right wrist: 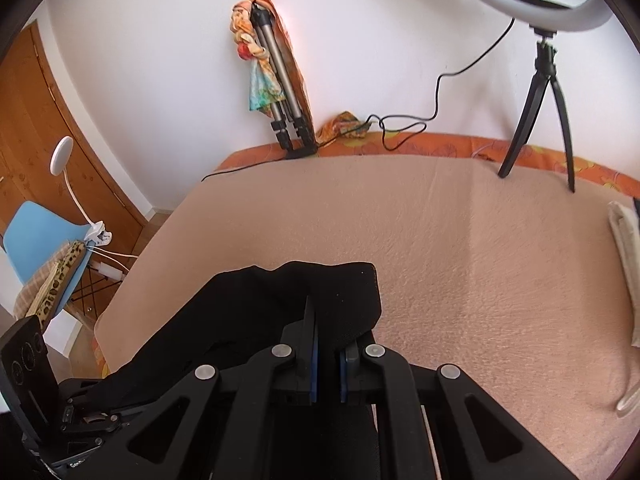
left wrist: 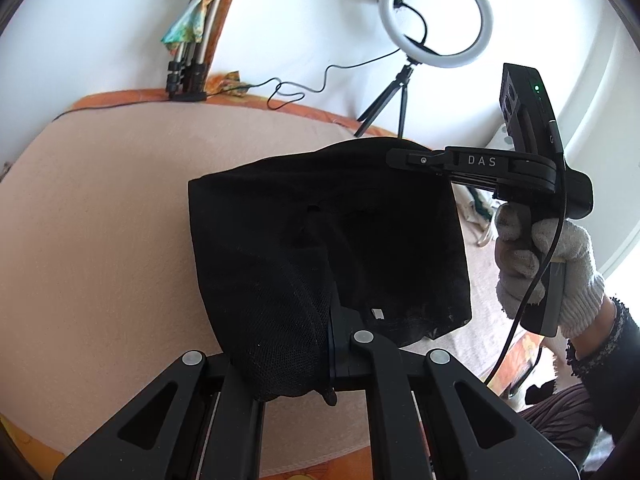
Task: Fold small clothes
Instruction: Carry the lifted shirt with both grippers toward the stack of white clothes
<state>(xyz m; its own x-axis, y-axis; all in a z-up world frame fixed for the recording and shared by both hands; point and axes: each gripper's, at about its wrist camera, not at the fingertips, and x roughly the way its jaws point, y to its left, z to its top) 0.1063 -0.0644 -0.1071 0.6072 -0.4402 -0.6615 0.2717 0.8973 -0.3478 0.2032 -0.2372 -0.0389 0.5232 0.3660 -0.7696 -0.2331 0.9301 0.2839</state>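
Observation:
A small black garment (left wrist: pixel 328 236) hangs in the air above the pink bed cover (left wrist: pixel 104 208), stretched between both grippers. My left gripper (left wrist: pixel 332 340) is shut on its near lower edge; black mesh cloth drapes over the left finger. My right gripper (left wrist: pixel 404 159), held in a white-gloved hand, is shut on its far upper right corner. In the right wrist view the black garment (right wrist: pixel 256 304) is pinched by the right gripper (right wrist: pixel 328 336) and runs down left to the left gripper (right wrist: pixel 80 408).
A ring light on a tripod (left wrist: pixel 436 16) stands at the bed's far edge with its cable (left wrist: pixel 304 84). A folded tripod with colourful cloth (right wrist: pixel 276 80) leans on the wall. White folded cloth (right wrist: pixel 626 240) lies at right. A blue chair (right wrist: pixel 36 240) stands left of the bed.

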